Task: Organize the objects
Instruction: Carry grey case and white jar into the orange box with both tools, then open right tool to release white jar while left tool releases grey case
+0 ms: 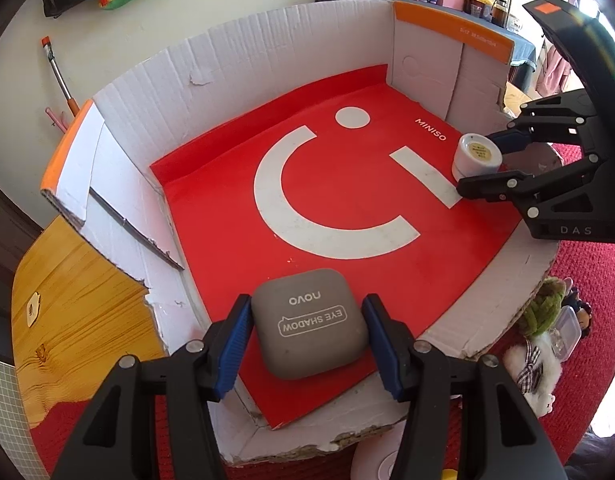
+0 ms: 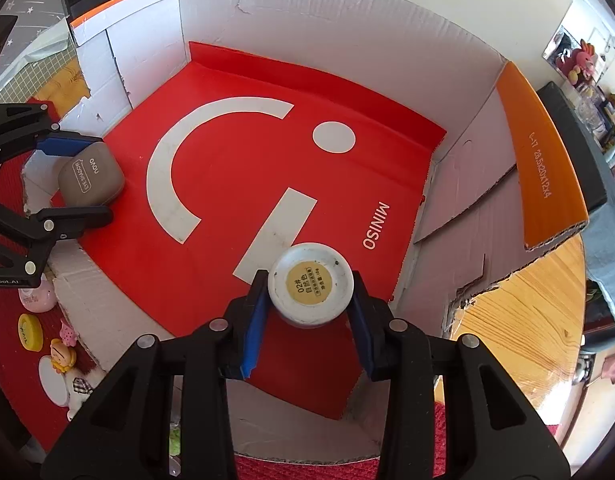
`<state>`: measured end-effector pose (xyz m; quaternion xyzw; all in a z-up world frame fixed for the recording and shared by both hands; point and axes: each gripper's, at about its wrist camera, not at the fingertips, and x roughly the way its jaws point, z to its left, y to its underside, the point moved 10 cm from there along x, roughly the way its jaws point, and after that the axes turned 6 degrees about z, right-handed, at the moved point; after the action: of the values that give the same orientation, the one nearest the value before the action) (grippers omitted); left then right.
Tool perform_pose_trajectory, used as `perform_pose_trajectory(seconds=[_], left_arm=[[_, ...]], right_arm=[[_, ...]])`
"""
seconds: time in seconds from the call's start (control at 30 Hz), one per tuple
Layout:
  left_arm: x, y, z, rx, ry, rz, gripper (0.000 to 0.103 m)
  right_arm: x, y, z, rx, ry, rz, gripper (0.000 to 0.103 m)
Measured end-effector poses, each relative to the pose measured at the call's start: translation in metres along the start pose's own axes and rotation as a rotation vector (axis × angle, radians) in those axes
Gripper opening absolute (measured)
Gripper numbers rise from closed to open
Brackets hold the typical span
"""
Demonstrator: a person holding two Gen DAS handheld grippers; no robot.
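A grey square eye shadow case (image 1: 309, 328) sits between the blue pads of my left gripper (image 1: 307, 312), which is shut on it low over the near edge of the box floor. My right gripper (image 2: 309, 280) is shut on a small white jar (image 2: 310, 286) with a round yellow label, just above the red liner (image 2: 235, 168). Both are inside a white cardboard box (image 1: 243, 64) with orange-taped flaps. In the left wrist view the right gripper (image 1: 477, 160) and the jar (image 1: 475, 156) are at the box's right side. The right wrist view has the left gripper (image 2: 101, 178) and the case (image 2: 89, 178) at the box's left.
The box stands on a wooden table (image 1: 79, 300) partly covered by a red cloth (image 1: 587, 288). Small toys (image 1: 543, 312), a yellow lid (image 2: 29, 330) and a pink pot (image 2: 37, 298) lie on the cloth beside the box. The box walls (image 2: 307, 20) rise on three sides.
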<state>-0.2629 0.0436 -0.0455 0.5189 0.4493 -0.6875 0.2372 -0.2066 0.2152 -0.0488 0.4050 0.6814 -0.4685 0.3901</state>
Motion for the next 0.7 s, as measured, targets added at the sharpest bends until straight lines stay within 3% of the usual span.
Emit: perform_pose_trajectory(seconds=[0.17,0.3,0.7], left_arm=[[0.0,0.0,0.0,0.0,0.0,-0.001,0.059],[-0.001,0.001,0.0,0.001,0.002,0.0,0.059],[-0.001,0.0,-0.001,0.0,0.004,0.001,0.059]], right_arm=[[0.0,0.006,-0.002,0.007,-0.002,-0.006,0.038],[0.0,0.012,-0.001,-0.005,0.007,-0.009,0.052],[0.003,0.017,-0.002,-0.008,0.008,-0.006,0.054]])
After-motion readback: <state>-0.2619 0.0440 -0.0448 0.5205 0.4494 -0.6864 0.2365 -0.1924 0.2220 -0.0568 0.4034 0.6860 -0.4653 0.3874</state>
